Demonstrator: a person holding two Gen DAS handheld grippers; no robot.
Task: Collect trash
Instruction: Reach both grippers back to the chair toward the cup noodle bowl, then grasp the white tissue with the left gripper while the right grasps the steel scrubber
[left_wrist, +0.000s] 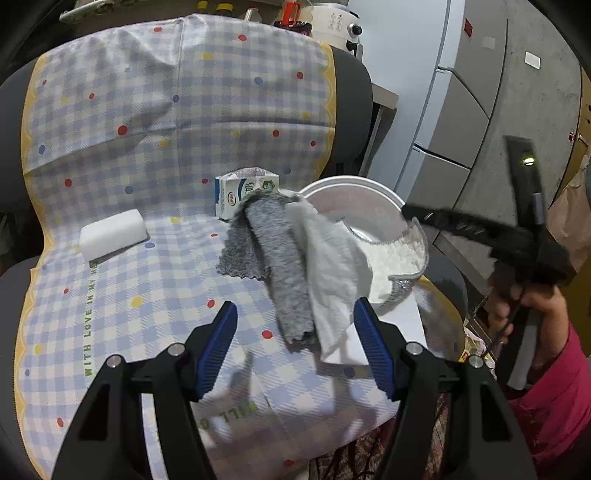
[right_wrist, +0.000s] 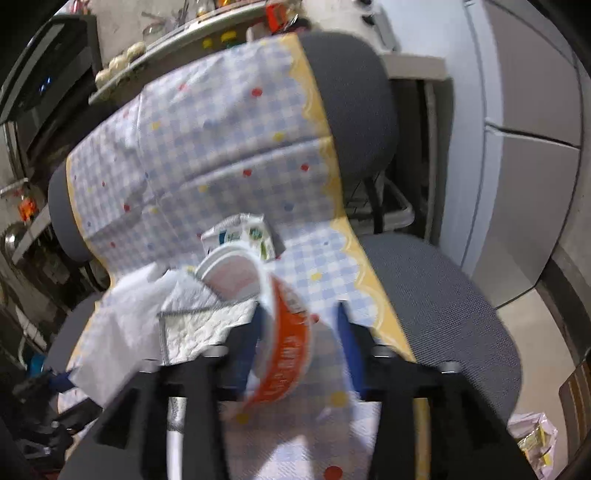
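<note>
Checked cloth (left_wrist: 155, 122) covers chair seat, serving as work surface. Left gripper (left_wrist: 295, 347) jaws released, empty, near grey rag (left_wrist: 280, 266) and tissue (left_wrist: 332, 258). Right gripper (right_wrist: 301, 343) jaws parted around tilted orange-banded bowl (right_wrist: 284, 350), seemingly let go. Milk carton (left_wrist: 243, 192) beyond, sponge (left_wrist: 112, 234) left.
</note>
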